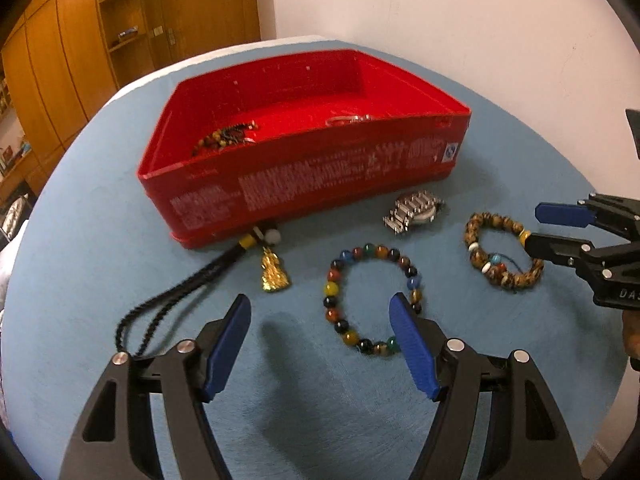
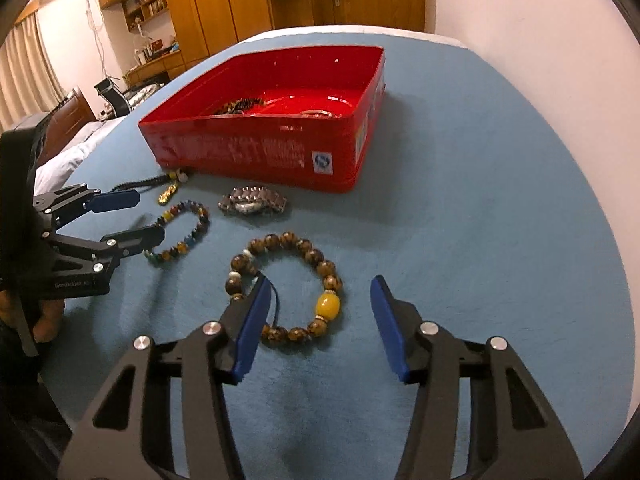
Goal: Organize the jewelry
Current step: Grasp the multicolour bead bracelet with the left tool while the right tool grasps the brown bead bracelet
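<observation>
You're mid-approach with both claws empty: your left claw (image 1: 320, 344) gapes wide beside the multicoloured bracelet (image 1: 372, 300), your right claw (image 2: 318, 320) straddles the brown bracelet (image 2: 286, 286) on the blue bench (image 2: 480, 240); pinch each, then carry to the red box (image 2: 264, 140).

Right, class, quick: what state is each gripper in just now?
Left gripper: open, holding nothing, over the multicoloured bead bracelet.
Right gripper: open, holding nothing, over the brown bead bracelet.
</observation>
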